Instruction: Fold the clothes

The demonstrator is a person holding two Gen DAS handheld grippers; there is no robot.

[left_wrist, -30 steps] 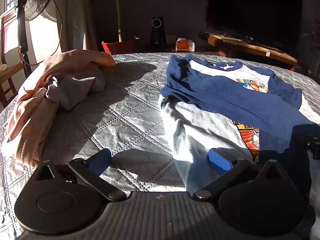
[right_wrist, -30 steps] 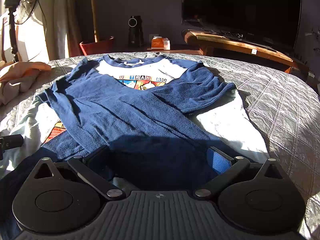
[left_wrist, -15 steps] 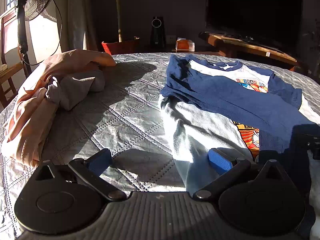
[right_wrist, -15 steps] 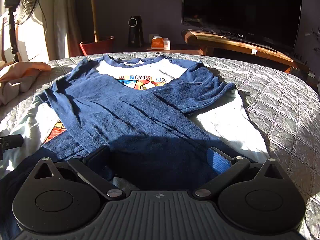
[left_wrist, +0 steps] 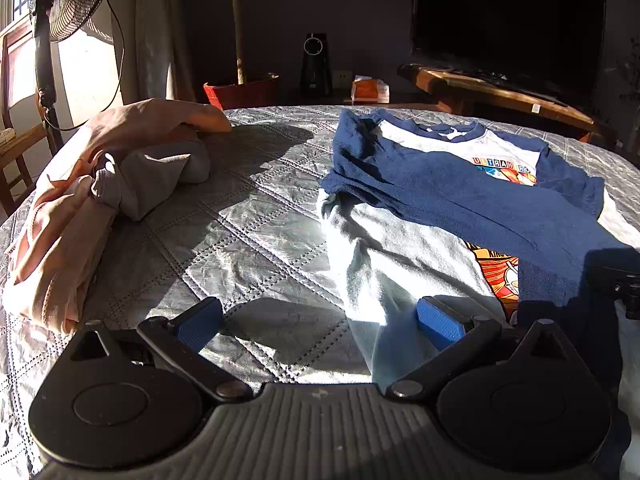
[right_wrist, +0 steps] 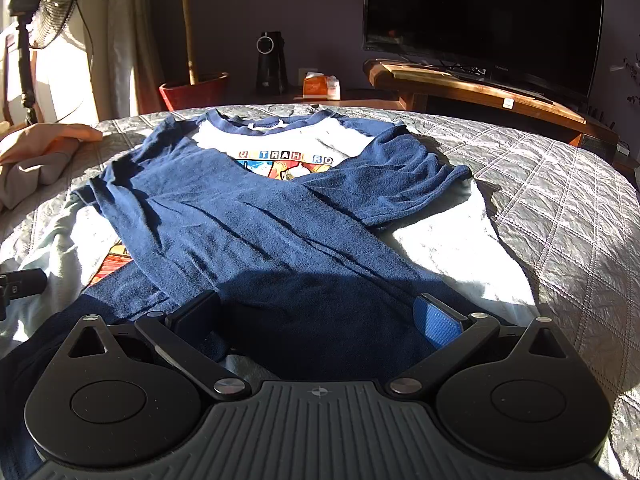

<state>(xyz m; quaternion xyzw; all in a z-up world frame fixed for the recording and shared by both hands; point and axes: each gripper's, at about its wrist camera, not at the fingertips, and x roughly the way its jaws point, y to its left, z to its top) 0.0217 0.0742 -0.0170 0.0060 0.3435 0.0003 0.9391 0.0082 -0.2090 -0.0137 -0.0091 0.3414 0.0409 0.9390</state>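
A white shirt with navy long sleeves (right_wrist: 280,216) and a cartoon print lies face up on the grey quilted bed, both sleeves folded across its front. It also shows in the left wrist view (left_wrist: 460,208). My left gripper (left_wrist: 320,320) is open, low over the shirt's lower left corner; its right finger is over the white fabric, its left over the quilt. My right gripper (right_wrist: 316,316) is open, low over the shirt's lower hem with the navy sleeve between its fingers. Neither holds anything.
A heap of peach and grey clothes (left_wrist: 100,192) lies at the bed's left side. The grey quilt (right_wrist: 560,216) extends to the right. Beyond the bed stand a fan (left_wrist: 52,20), a potted plant (right_wrist: 192,92), a wooden TV stand (right_wrist: 480,88) and a TV.
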